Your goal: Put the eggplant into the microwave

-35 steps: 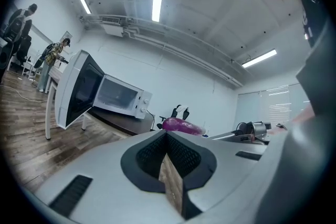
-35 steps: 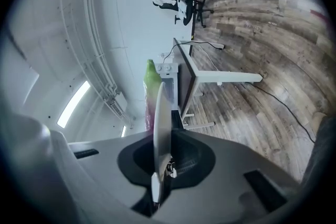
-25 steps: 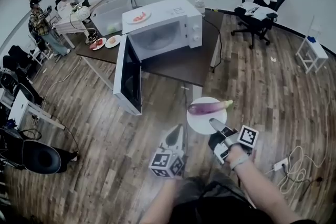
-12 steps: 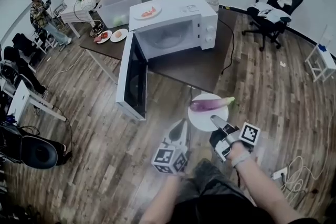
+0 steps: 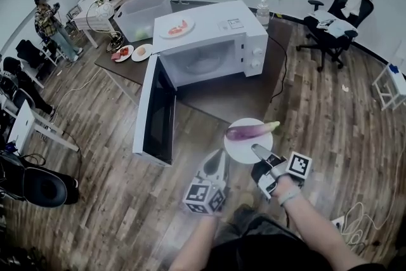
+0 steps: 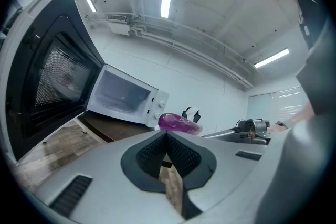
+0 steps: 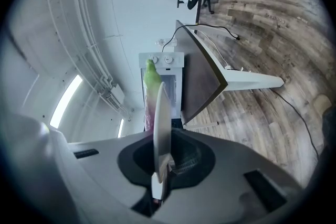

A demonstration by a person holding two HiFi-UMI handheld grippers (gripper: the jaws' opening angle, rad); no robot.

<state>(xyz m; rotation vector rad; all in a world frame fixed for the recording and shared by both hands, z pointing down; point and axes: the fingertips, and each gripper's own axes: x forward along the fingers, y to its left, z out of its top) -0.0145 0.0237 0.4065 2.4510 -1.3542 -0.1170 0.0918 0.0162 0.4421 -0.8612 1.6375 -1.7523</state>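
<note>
The purple eggplant (image 5: 250, 131) with a green stem lies on a white plate (image 5: 246, 150). My right gripper (image 5: 260, 150) is shut on the plate's near rim and carries it level, just before the brown table's (image 5: 241, 95) front corner. The white microwave (image 5: 209, 41) stands on that table with its door (image 5: 155, 112) swung wide open to the left. Beside the plate on the left, my left gripper (image 5: 214, 162) is shut and holds nothing. In the right gripper view the plate (image 7: 161, 123) shows edge-on between the jaws. From the left gripper view, the eggplant (image 6: 177, 122) lies just ahead, right of the microwave (image 6: 126, 97).
A plate of red food (image 5: 174, 28) sits on the microwave's top, a bottle (image 5: 263, 9) behind it. A plastic bin (image 5: 139, 13) and two small plates (image 5: 127, 52) stand on the table's far left. An office chair (image 5: 336, 16), a white stool (image 5: 393, 82) and floor cables (image 5: 355, 219) are to the right; people (image 5: 47, 19) stand far left.
Both grippers and the plate with the eggplant have moved forward toward the table; the microwave and its open door now loom larger and nearer.
</note>
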